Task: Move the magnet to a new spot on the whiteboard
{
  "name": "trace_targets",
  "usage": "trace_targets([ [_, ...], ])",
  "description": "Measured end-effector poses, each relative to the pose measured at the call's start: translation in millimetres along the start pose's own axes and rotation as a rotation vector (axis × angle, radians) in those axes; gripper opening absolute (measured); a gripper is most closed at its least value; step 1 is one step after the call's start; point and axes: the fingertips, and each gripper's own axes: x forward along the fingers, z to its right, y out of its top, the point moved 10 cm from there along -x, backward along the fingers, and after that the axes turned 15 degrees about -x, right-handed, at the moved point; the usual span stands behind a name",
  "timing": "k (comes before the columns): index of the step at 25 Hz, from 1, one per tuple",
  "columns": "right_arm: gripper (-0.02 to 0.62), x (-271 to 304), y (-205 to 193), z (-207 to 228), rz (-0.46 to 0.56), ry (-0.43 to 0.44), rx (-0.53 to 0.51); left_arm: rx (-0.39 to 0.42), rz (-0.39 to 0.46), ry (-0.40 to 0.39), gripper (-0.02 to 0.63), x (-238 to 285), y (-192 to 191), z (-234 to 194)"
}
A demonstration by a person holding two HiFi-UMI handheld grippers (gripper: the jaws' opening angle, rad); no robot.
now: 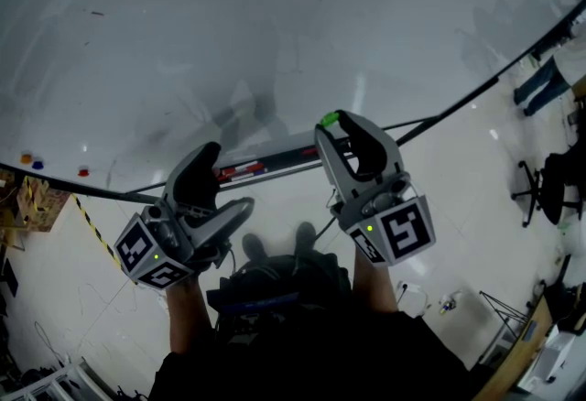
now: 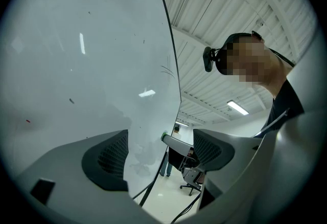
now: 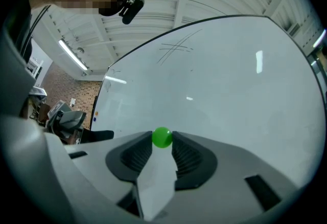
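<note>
A large, pale whiteboard [image 1: 275, 24] fills the upper head view, faintly marked. Below its dark lower edge lies a light floor [image 1: 458, 170], with an office chair [image 1: 540, 189] at the right. A ribbed white ceiling [image 2: 214, 13] shows beyond the board. The left gripper [image 1: 224, 181] is held low with jaws spread and nothing between them. The right gripper [image 1: 334, 123] pinches a small green magnet [image 3: 162, 137] at its jaw tips, near the board's lower part; contact with the board cannot be told. The magnet looks round, showing no long axis or facing
</note>
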Motion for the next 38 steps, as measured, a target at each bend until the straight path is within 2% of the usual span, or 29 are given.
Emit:
trace_targets([
  [20, 0.147, 38.5, -3.2, 2.3, -0.037, -0.019, -0.121, 0.032, 0.049, 0.02, 0.393, -2.1, 4.3, 3.8],
  [29, 0.148, 52.0, 0.3, 1.1, -0.062, -0.078, -0.237, 0.041, 0.053, 0.028, 0.393, -1.5, 5.2, 5.5],
  [38, 0.149, 60.7, 0.0, -2.2, -0.113, -0.141, -0.303, 0.04, 0.054, 0.028, 0.393, -2.6, 6.4, 6.4],
])
